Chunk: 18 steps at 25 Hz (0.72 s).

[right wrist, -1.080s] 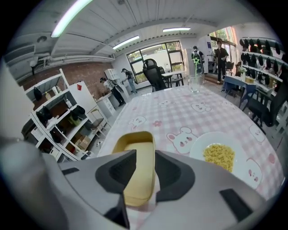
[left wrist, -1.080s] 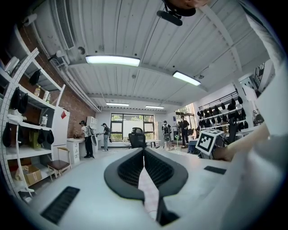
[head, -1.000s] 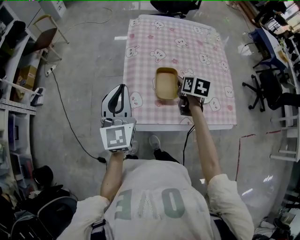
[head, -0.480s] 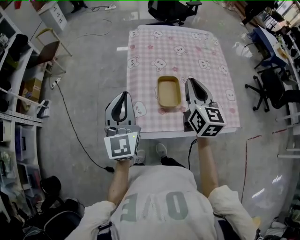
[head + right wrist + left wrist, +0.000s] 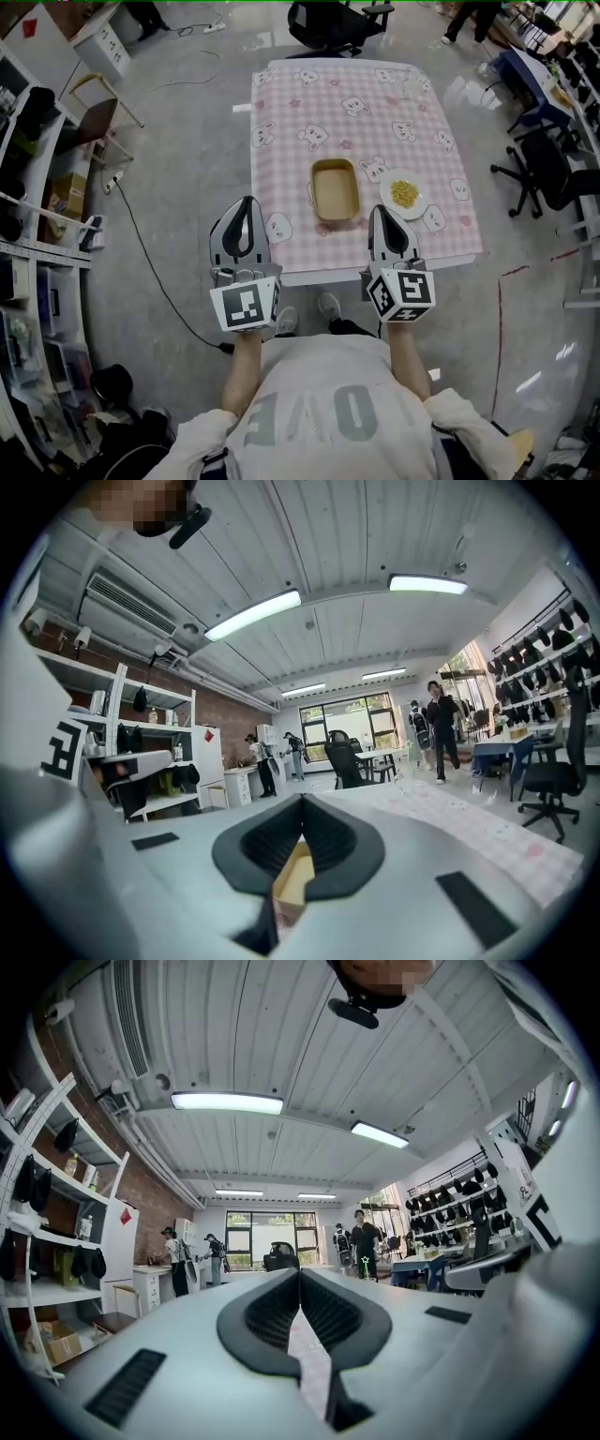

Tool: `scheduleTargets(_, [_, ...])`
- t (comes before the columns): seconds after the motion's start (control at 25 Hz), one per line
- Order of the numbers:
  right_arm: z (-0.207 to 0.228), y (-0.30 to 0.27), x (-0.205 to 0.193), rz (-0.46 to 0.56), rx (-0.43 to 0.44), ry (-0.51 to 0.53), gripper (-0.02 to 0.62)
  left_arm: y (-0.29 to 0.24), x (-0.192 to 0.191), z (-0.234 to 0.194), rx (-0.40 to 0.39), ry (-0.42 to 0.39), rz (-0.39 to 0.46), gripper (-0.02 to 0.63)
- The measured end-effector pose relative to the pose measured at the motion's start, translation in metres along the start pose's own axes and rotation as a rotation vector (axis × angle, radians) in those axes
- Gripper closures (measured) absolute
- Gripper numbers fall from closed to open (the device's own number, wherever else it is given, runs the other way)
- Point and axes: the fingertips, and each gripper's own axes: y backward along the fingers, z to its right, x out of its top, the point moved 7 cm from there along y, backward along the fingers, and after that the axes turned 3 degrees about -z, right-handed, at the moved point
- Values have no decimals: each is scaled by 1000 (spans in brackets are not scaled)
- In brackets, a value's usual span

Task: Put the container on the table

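Though the container [image 5: 335, 190] sits upright and open on the pink checked table [image 5: 309, 94] just below the middle of the head view, neither tool touches it. The left gripper [image 5: 246, 202] hangs to its lower left, by the table's lower left corner. The right gripper [image 5: 383, 212] hangs to its lower right, over the near edge, and both are clear of its rim. A small plate [image 5: 404, 195] with yellow food lies just right of the container, and a black office chair [image 5: 330, 19] stands beyond the table's far edge at the top of the frame. In the left gripper view, the left gripper [image 5: 299, 1277] has its dark pads pressed together at the tips with nothing between them, and a strip of pink cloth shows through the slit lower down. In the right gripper view, the right gripper [image 5: 302, 803] has just been closing its jaws, which meet, clenched on nothing. The tan container [image 5: 292, 874] shows through the gap below the tips, in the lower middle of the frame.
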Motion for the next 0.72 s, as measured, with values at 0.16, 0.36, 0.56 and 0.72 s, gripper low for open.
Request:
scheduleTargets(0.16, [-1, 6, -6, -19, 11, 4, 566, -2, 1, 1, 2, -3, -5, 577])
scheduleTargets(0.36, [2, 4, -5, -8, 16, 1, 566, -3, -2, 5, -3, -5, -5, 577])
scheduleTargets(0.56, [2, 5, -5, -6, 13, -4, 566, -1, -2, 5, -3, -6, -7, 577])
scheduleTargets(0.72, [2, 6, -8, -10, 11, -7, 566, 0, -5, 4, 3, -6, -8, 577])
